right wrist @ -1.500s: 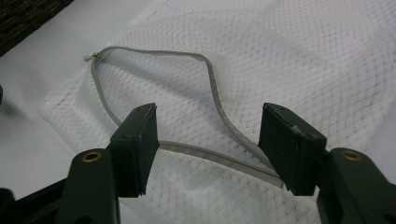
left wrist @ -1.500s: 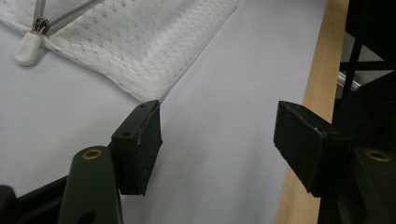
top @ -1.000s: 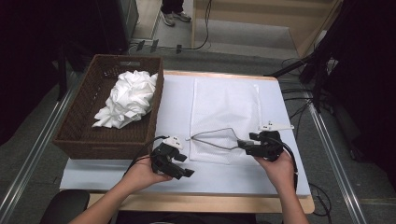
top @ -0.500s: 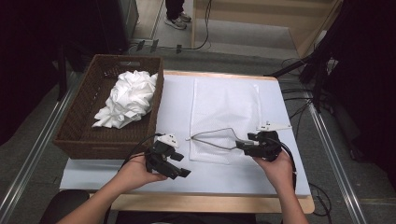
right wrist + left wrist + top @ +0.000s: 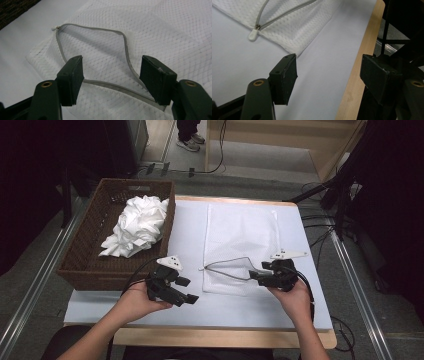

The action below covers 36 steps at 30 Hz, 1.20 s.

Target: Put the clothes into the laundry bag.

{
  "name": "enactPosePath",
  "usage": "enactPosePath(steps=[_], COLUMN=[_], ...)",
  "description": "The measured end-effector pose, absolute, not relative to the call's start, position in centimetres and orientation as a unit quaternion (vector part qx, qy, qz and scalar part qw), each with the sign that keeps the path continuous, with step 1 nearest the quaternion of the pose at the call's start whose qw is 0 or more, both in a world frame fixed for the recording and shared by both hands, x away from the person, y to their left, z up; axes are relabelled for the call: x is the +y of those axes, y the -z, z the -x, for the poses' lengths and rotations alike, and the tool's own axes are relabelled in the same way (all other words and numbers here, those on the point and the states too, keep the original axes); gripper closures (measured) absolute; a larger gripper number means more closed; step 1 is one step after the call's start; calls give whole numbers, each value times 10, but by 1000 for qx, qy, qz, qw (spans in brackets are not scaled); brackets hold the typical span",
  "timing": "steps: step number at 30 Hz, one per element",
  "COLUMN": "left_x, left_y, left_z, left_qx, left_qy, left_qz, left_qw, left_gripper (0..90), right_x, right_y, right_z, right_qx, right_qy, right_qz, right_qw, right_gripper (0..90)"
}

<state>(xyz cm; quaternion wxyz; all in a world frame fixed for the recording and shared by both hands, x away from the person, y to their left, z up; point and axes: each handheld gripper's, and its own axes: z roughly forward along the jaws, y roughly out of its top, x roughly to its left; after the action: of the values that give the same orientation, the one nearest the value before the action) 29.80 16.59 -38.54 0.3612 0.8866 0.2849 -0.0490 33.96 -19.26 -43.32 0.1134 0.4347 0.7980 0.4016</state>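
One mesh bag (image 5: 240, 240), one basket (image 5: 90, 265), one crumpled cloth (image 5: 137, 225), two tools.

No readable text

No letters, labels, brands, numbers or signs can be read on anything here.

The right tool (image 5: 112, 80) hangs with its jaws apart over a white mesh bag (image 5: 160, 32). The bag's grey zipper (image 5: 125, 42) gapes open on the pale worktop (image 5: 22, 40).

Lab: cables (image 5: 320, 227), floor rails (image 5: 357, 290)
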Motion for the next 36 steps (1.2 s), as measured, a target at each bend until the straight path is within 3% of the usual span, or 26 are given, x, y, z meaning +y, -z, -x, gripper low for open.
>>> enactPosePath(steps=[16, 25, 36], left_x=[195, 213, 227], left_y=[346, 321, 316], left_z=[-303, -327, -350], left_qx=[303, 327, 346], left_qy=[17, 9, -8], left_qz=[-889, -882, -880], left_qw=[342, 340, 325], left_gripper=[307, 291, 284], right_x=[-185, -184, -181], right_y=[432, 430, 430], right_z=[-343, -343, -343], right_qx=[803, 803, 806], right_qy=[-402, -405, -404], right_qz=[-425, -422, -418], right_qw=[114, 117, 115], right_gripper=[366, 365, 365])
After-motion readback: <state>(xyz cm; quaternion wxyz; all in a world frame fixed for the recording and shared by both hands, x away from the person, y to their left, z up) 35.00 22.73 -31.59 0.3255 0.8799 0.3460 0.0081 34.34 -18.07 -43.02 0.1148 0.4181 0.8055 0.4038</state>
